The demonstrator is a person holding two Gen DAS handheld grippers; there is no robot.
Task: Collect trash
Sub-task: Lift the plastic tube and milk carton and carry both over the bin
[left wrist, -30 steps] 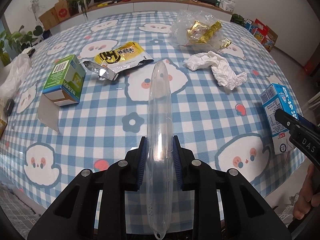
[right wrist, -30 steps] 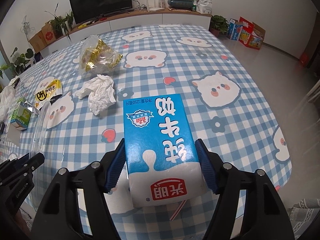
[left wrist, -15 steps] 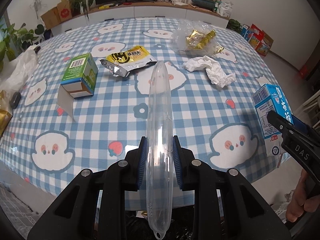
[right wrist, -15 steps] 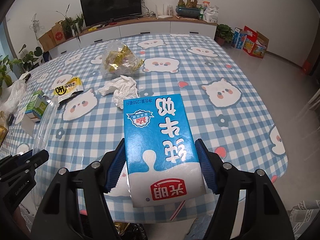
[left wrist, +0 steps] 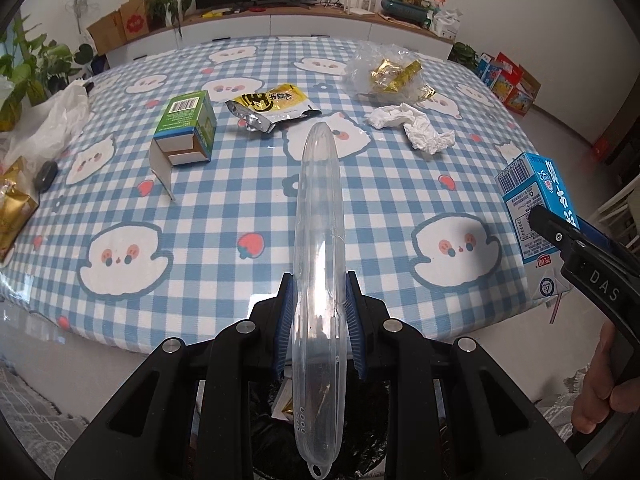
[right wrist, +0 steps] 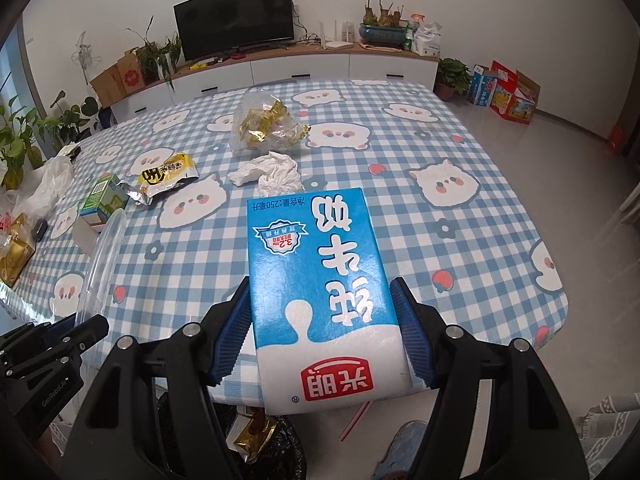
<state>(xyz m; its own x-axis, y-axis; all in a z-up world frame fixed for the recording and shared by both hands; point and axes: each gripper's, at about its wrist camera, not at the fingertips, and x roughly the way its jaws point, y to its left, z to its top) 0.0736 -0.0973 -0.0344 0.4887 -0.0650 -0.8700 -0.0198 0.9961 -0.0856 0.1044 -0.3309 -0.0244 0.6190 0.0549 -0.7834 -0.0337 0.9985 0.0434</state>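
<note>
My left gripper [left wrist: 319, 320] is shut on a long clear plastic case [left wrist: 319, 248], held off the near edge of the table. My right gripper [right wrist: 322, 320] is shut on a blue and white milk carton [right wrist: 320, 280], also seen at the right of the left wrist view as the milk carton [left wrist: 532, 208]. Below both, a bin with a black bag [left wrist: 276, 440] holds gold wrappers [right wrist: 252, 436]. On the checked tablecloth [left wrist: 200, 208] lie a green box [left wrist: 186, 128], a yellow snack bag [left wrist: 274, 106], a crumpled tissue [left wrist: 412, 126] and a clear bag of gold wrappers [left wrist: 384, 70].
A white plastic bag [left wrist: 56, 120] and a gold packet [left wrist: 12, 208] sit at the table's left edge. A person's hand [left wrist: 600, 392] holds the right gripper. A TV cabinet [right wrist: 304, 68], plants [right wrist: 24, 136] and boxes [right wrist: 504, 92] line the far wall.
Both grippers have pulled back from the table and risen a little, carrying the clear case and the milk carton; the table's near edge and the black-bagged bin have come into view below.
</note>
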